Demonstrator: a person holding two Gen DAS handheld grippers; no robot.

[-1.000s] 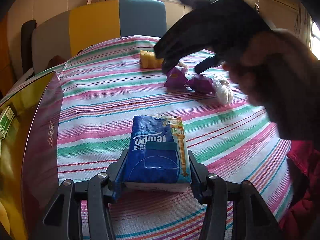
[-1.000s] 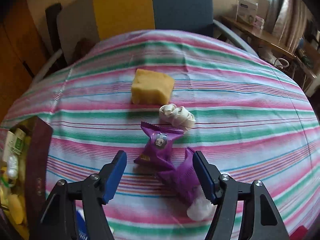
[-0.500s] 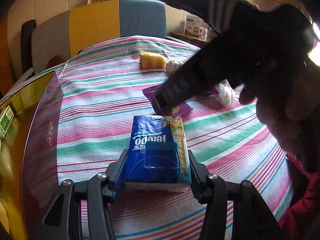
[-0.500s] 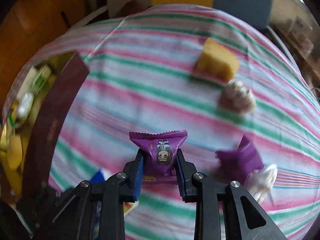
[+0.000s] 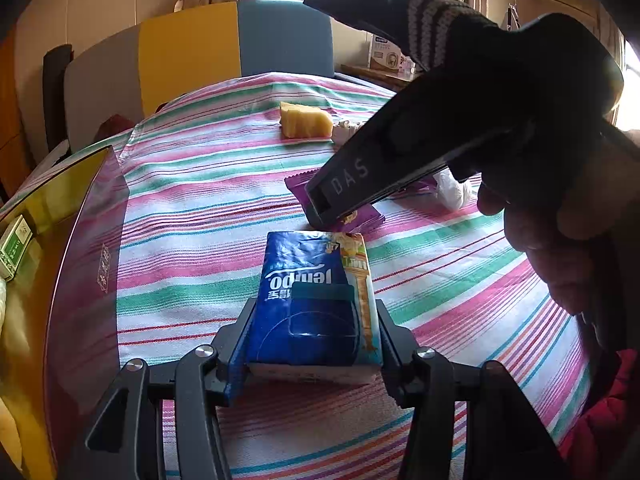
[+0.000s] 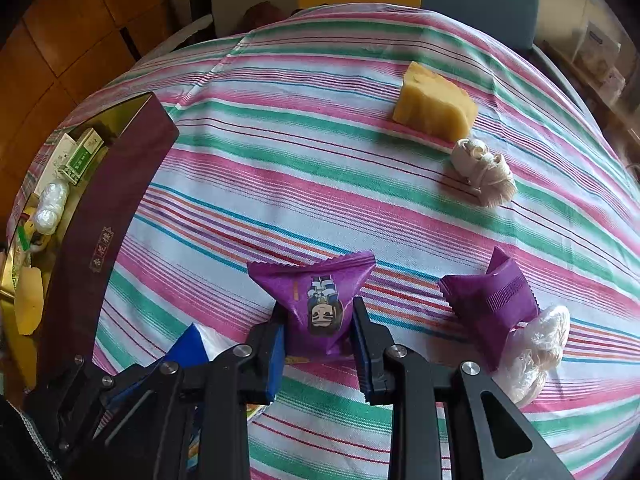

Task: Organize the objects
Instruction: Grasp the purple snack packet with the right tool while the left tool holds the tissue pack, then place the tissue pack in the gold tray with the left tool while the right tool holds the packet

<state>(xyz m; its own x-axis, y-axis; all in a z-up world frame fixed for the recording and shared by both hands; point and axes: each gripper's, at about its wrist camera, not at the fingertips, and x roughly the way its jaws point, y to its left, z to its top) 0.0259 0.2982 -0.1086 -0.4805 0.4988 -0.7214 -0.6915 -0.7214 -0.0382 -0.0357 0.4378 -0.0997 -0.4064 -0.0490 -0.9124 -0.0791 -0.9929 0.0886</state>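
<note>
Right wrist view is showing the right tool (image 6: 318, 354) pinching 1 purple snack packet (image 6: 320, 304) on the striped tabletop (image 6: 280, 184); lifting straight clears the blue tissue pack (image 5: 316, 300) that the left tool (image 5: 312, 354) is clamping nearby, before carrying toward the box (image 6: 100, 216).

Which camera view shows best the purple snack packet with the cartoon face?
The right wrist view: the purple packet sits whole between the right tool's fingers, printed face visible. In the left wrist view only its edges show, under that tool.

Two close wrist views, sharing striped tablecloth (image 5: 192, 184).
</note>
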